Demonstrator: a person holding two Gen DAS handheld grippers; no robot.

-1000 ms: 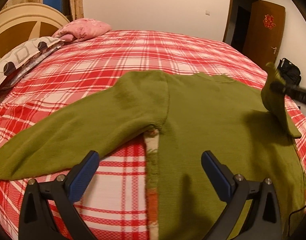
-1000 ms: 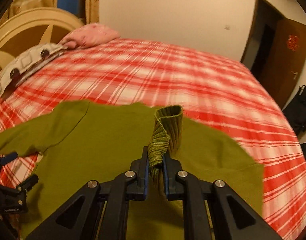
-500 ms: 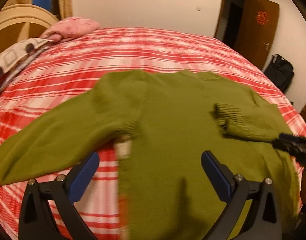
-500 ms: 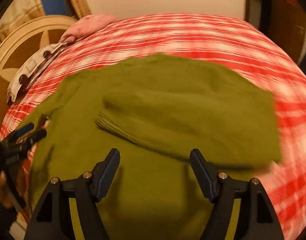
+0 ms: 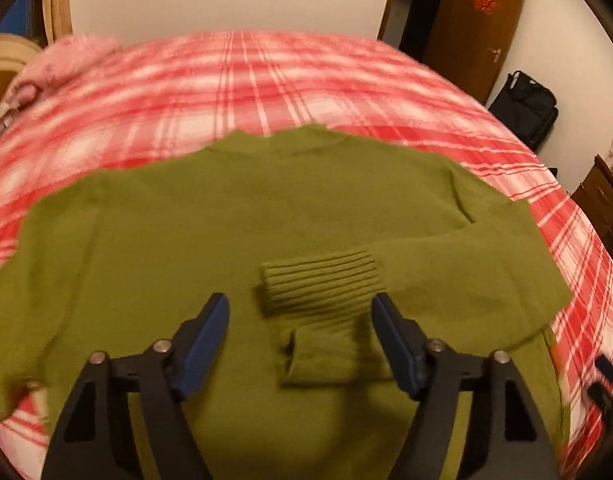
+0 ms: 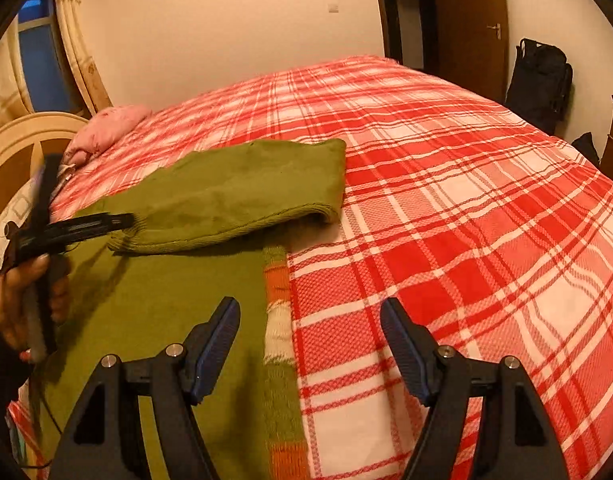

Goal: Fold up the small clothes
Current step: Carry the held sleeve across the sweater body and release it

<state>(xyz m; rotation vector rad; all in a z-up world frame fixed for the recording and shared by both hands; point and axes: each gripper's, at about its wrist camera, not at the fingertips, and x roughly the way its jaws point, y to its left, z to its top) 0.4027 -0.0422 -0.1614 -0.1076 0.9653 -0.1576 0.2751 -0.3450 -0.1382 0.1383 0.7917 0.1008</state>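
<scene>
A bed (image 6: 446, 208) covered in a red and white checked blanket (image 5: 266, 80) fills the room's middle, with a pink pillow (image 6: 106, 128) near a cream headboard (image 6: 22, 140) at its far left corner. Behind it stand a pale wall (image 6: 226, 20), a curtain (image 6: 76, 40) beside a window, a brown door (image 5: 472, 20) with a red ornament, and a black bag (image 6: 540, 76) on the floor against the wall. A green sweater (image 5: 186, 232) lies flat on the blanket, its right sleeve (image 5: 446, 272) folded across the body so that the ribbed cuff (image 5: 322, 284) rests on the chest. In the left wrist view the left claw (image 5: 300, 328) hangs just above the sweater, the cuff lying between and just ahead of its blue-padded fingers (image 5: 208, 328); its jaws stand wide apart and hold nothing. In the right wrist view the right claw (image 6: 310, 336) hovers over the sweater's side edge, where a strip of orange, white and green knit (image 6: 280, 304) shows along the hem; one finger is over the green cloth, the other over bare blanket. Its jaws are likewise spread wide and empty. At the left of that view the person's left hand (image 6: 22, 300) grips the other tool's handle above the sweater.
</scene>
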